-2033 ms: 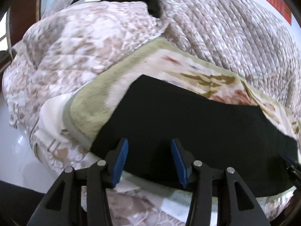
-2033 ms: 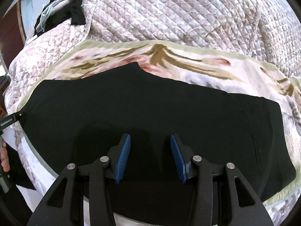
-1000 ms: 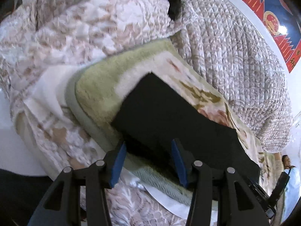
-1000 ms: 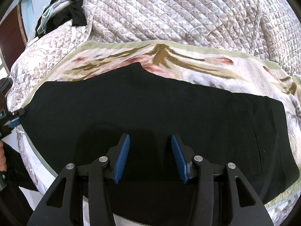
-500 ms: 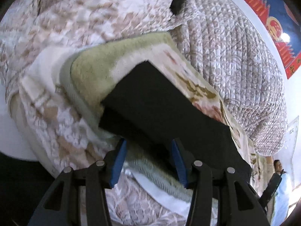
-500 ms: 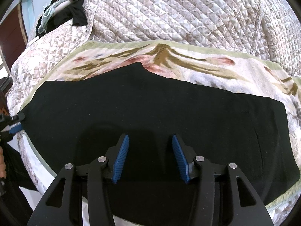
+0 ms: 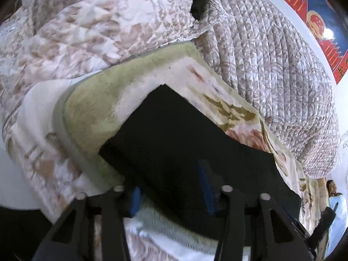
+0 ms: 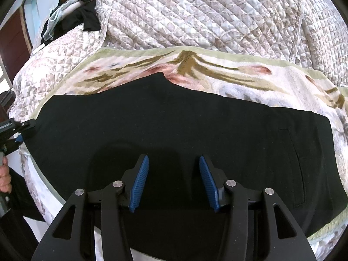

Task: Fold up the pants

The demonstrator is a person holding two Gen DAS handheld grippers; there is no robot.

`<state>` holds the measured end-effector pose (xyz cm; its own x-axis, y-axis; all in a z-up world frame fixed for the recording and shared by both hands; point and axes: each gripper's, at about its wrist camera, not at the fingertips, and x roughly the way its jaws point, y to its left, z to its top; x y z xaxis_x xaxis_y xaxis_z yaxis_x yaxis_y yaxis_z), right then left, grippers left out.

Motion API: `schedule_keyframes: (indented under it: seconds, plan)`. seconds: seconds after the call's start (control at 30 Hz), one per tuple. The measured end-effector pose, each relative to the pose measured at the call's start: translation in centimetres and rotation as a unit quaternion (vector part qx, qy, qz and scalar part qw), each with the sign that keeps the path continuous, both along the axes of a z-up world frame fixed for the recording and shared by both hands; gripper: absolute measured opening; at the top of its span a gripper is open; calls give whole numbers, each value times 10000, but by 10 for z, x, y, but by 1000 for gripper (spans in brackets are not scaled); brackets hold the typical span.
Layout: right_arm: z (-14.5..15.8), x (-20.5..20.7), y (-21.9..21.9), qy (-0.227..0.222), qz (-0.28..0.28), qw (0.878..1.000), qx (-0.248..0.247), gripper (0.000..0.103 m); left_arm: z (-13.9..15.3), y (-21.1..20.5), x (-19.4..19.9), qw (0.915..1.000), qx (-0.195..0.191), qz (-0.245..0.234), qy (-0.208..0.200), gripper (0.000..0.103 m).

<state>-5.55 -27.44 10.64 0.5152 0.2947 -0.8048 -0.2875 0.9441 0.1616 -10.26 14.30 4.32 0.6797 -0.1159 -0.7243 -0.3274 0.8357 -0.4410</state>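
Left gripper (image 7: 170, 192) closing around pants (image 8: 174, 126) hem at blanket (image 8: 239, 74) edge, right gripper (image 8: 174, 181) apart above: pinch may snag blanket.

Matt black cloth pants (image 8: 174, 126) lie on a fluffy plush blanket (image 8: 217, 69) over a stitched quilt (image 8: 195, 15).

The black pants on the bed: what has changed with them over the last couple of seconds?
The left hand-held gripper swung round to the leg end of the black pants; its jaws are closing with the hem between them. The right hand-held gripper stayed open above the pants. The flowered blanket lies unchanged.
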Motion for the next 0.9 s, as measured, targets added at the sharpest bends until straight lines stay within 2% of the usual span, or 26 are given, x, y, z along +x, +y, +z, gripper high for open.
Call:
schedule_keyframes:
  seconds: [0.03,0.1,0.23,0.37,0.5,0.63,0.73,0.8,0.83,0.9]
  plan:
    - [0,0,0,9,-10,10000,23,49,0,-2,4,9999,106,-8,53,17]
    - [3,1,-2,25,-36,9999,98,49,2,-5,8,9997,224,-84,53,8]
    - [5,2,-9,96,-156,9995,257,49,29,-26,15,9973,453,-495,-289,7]
    - [10,3,-20,79,-319,9987,386,49,58,-66,28,9889,537,-1223,-647,7]
    - [19,3,-34,-11,-562,9969,544,49,72,-123,43,9722,408,-2141,-860,7]
    - [27,3,-51,-91,-810,9944,668,49,61,-188,47,9494,247,-3029,-794,7]
    - [26,4,-64,-13,-988,9920,788,49,39,-226,44,9314,136,-3601,-508,7]
    - [24,4,-71,69,-1067,9903,892,49,17,-242,44,9223,20,-3863,-113,7]
    - [23,5,-73,118,-1083,9894,965,49,8,-245,45,9183,-82,-3957,74,7]
    - [22,5,-76,161,-1085,9881,1075,49,2,-245,42,9162,-82,-4002,185,7]
